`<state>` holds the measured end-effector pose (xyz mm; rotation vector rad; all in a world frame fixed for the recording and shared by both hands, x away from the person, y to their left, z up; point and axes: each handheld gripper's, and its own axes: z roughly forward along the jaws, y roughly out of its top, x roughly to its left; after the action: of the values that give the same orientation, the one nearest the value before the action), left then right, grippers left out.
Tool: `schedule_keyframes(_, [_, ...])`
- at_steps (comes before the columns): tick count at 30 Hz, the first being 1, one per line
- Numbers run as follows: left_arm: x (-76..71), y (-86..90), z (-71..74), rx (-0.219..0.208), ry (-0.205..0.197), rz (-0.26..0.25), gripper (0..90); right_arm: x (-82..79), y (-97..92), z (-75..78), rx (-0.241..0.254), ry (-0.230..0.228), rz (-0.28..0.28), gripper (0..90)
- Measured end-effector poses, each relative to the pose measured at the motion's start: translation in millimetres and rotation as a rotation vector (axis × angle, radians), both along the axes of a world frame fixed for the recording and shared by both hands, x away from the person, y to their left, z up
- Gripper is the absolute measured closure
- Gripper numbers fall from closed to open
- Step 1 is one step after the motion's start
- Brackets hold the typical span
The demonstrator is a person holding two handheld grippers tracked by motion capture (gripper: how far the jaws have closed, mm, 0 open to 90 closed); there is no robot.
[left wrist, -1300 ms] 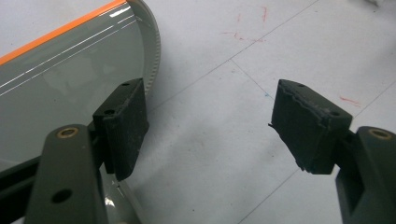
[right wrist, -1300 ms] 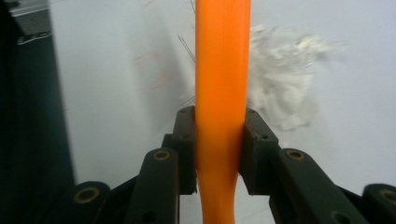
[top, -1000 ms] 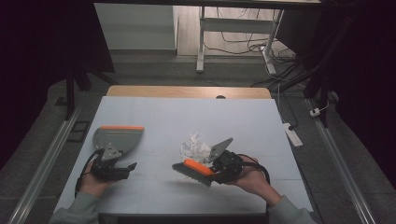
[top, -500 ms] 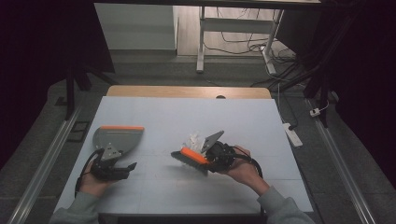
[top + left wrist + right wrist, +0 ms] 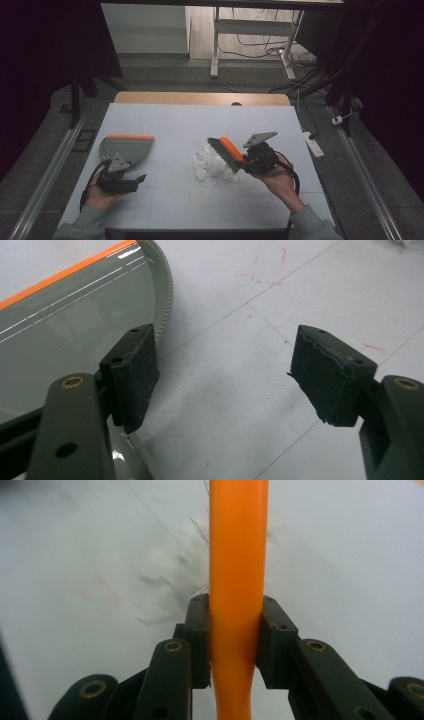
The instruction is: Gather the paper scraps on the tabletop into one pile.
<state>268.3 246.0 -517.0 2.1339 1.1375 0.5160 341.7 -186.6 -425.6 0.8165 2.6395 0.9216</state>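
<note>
The right tool [image 5: 250, 161] clamps the orange brush handle [image 5: 236, 580], bristles on the crumpled paper [image 5: 212, 162] just beside it. The left tool [image 5: 131, 180] gapes empty beside the dustpan [image 5: 127, 147]; bare bench [image 5: 170, 120] lies beyond.

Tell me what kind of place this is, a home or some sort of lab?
Probably a lab or workshop set up for recording, not a home. A plain white table stands on grey floor with rails alongside, loose cables run under a bare desk frame behind, and a power strip lies on the floor.

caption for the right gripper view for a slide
Right gripper clamped on the orange brush handle, crumpled white paper blurred beyond.
</note>
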Motion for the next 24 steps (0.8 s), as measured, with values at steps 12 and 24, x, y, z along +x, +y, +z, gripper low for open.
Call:
schedule_keyframes(12, [0.4, -1.1, -0.3, 0.005, 0.001, -0.003, 28.2, 9.3, -18.3, -30.8, 0.000, 0.111, -0.182, 70.9])
schedule_keyframes(24, [0.5, -0.1, -0.8, 0.005, 0.002, 0.001, 28.2, 8.8, 13.3, -14.4, 0.090, 0.058, -0.087, 70.9])
